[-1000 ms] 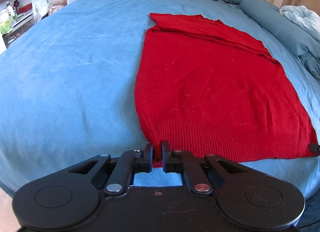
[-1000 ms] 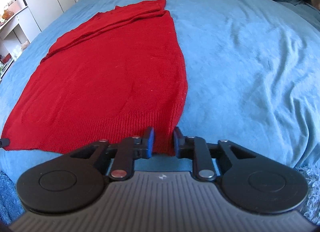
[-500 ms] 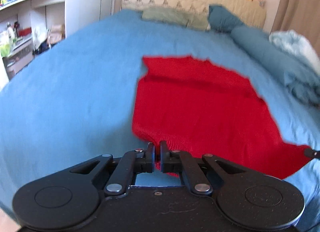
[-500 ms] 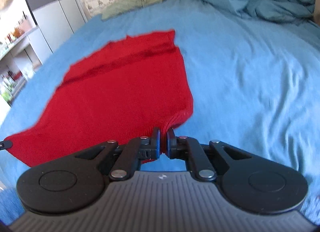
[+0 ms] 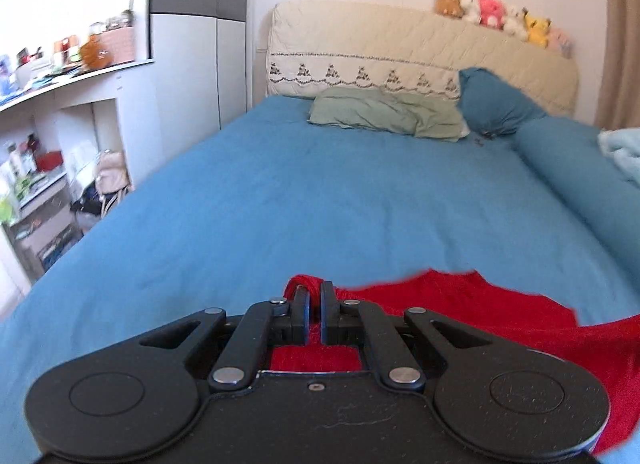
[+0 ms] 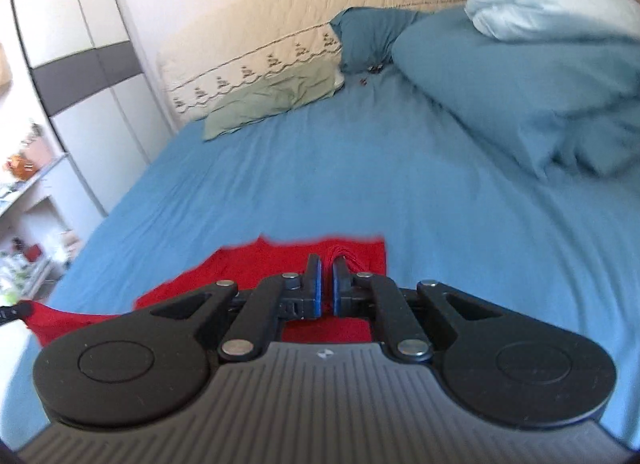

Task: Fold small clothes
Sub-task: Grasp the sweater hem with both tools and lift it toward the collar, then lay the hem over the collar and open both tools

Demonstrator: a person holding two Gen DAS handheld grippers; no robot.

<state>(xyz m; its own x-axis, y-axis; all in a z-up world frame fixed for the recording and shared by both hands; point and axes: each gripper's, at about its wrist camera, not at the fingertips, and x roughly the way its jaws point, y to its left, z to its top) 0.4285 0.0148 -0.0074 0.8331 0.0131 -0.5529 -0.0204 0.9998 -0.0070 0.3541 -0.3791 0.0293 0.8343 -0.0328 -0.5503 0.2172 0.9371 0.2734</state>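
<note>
Red sweater mostly hidden behind left gripper, right gripper; jaws clamped on hem.

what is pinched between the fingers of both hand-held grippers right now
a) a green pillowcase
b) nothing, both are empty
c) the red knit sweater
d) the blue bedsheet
c: red knit fabric of the red sweater is bunched between the closed fingers of the left hand-held gripper and of the right hand-held gripper.
</note>
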